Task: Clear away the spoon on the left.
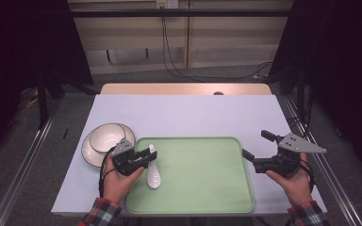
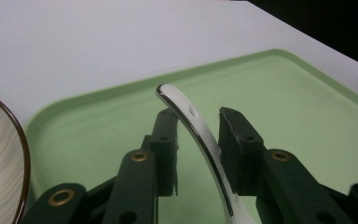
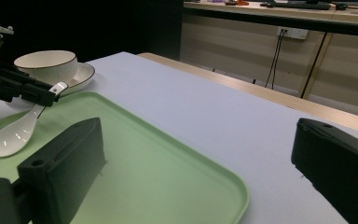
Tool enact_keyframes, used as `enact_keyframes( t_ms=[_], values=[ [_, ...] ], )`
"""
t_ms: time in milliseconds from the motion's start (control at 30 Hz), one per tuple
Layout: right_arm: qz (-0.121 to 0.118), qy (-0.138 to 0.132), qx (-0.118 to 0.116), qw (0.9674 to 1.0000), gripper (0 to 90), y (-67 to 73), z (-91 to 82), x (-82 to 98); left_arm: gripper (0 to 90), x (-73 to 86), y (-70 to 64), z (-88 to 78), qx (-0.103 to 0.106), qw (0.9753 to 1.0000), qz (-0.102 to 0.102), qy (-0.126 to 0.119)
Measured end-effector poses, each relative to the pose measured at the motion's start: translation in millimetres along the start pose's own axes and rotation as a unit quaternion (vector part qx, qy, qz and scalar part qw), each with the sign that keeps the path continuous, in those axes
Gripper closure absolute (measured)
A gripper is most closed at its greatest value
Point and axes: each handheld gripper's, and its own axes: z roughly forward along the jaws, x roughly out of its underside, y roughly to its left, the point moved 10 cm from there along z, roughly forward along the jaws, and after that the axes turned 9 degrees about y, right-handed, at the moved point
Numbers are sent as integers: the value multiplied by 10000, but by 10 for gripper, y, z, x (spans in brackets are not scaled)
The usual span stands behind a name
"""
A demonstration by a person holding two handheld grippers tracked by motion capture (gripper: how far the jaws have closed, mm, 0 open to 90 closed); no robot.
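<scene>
A white ceramic spoon (image 1: 153,178) lies with its bowl on the left part of a green tray (image 1: 202,183), handle slanting up. My left gripper (image 1: 150,153) has its jaws on either side of that handle (image 2: 191,116). The handle leans against one pad (image 2: 235,135), while a clear gap separates it from the other pad, so the gripper is open. In the right gripper view the spoon (image 3: 9,137) rests on the tray (image 3: 168,177). My right gripper (image 1: 256,144) hovers off the tray's right edge, wide open with nothing between its jaws.
A white bowl (image 1: 106,137) with a dark rim sits on a matching plate (image 1: 88,155) just left of the tray's far left corner. The table's pale cover (image 1: 188,113) stretches beyond the tray. Cables hang behind the table.
</scene>
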Motion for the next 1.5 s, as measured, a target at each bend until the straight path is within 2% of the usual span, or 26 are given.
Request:
enact_keyframes(
  t_ms=[500,567,900,1067,1233,1500],
  values=[
    [-3,-14,-24,10000,23,2,16,-7,636,44,67,-6,-151,9997,-180,120],
    [-9,-7,-24,10000,24,4,20,-8,632,47,62,-7,-114,9997,-203,111],
    [-38,29,-52,10000,25,16,35,3,595,57,68,5,-175,9994,-229,183],
    [-41,34,-34,10000,25,19,21,6,561,62,58,8,-121,9994,-199,237],
    [-33,35,-44,10000,25,24,23,6,537,57,52,8,-135,9994,-235,211],
    [-49,34,-40,10000,25,18,17,7,477,44,65,4,-186,9995,-154,179]
  ],
)
